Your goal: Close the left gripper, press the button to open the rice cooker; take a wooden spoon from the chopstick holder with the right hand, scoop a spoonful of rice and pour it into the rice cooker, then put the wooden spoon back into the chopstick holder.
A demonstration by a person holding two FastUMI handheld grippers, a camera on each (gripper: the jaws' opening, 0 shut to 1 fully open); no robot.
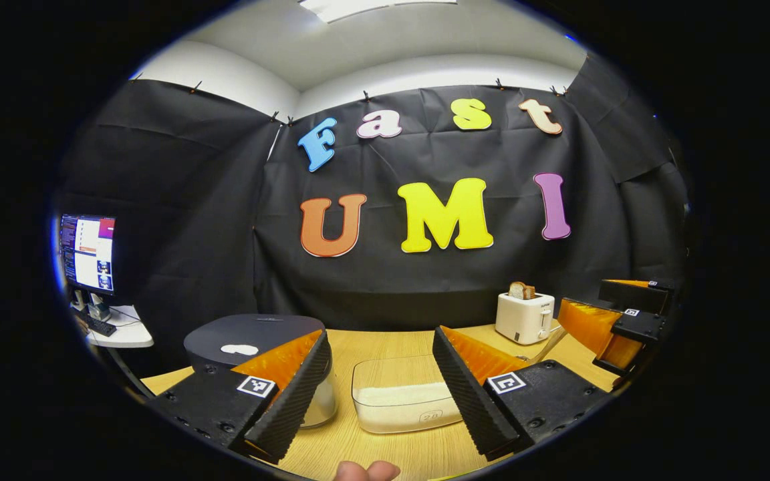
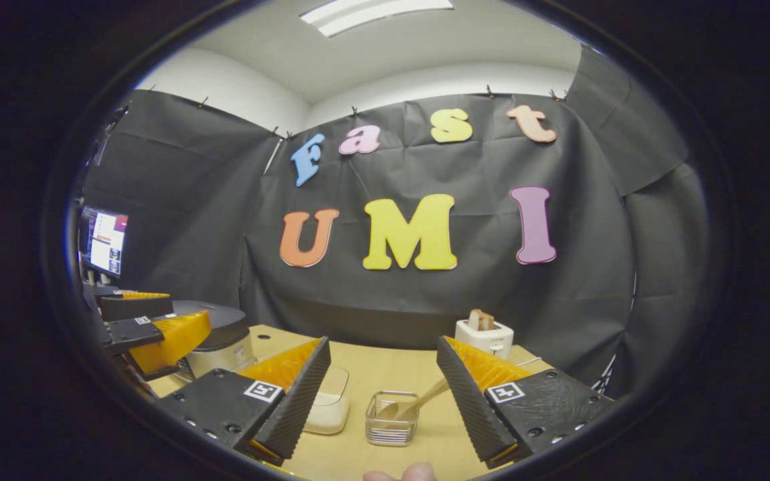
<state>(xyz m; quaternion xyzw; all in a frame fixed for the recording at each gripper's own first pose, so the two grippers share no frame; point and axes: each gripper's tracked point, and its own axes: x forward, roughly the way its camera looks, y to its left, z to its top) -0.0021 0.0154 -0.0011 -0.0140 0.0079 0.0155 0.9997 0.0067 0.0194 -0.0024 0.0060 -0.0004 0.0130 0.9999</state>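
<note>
Both the left gripper [image 1: 381, 394] and right gripper [image 2: 381, 401] have jaws wide apart, holding nothing, above the table [image 1: 385, 344].

The rice cooker [image 1: 251, 337] lid is down.

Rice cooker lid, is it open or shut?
Shut: the rice cooker's dark lid lies flat over its body, with no gap.

A: Taking the rice container [image 1: 404, 397] on the table [image 1: 385, 344] as the landmark, what's around it?

B: The rice cooker [image 1: 251, 341] sits just to its left. The toaster [image 1: 524, 317] stands behind it, to the right.

A: And the chopstick holder [image 2: 392, 417]?

B: Right of the container (seen in the right gripper view), with the wooden spoon [image 2: 418, 403] leaning inside. A monitor [image 1: 87, 252] is far left of the container.
</note>
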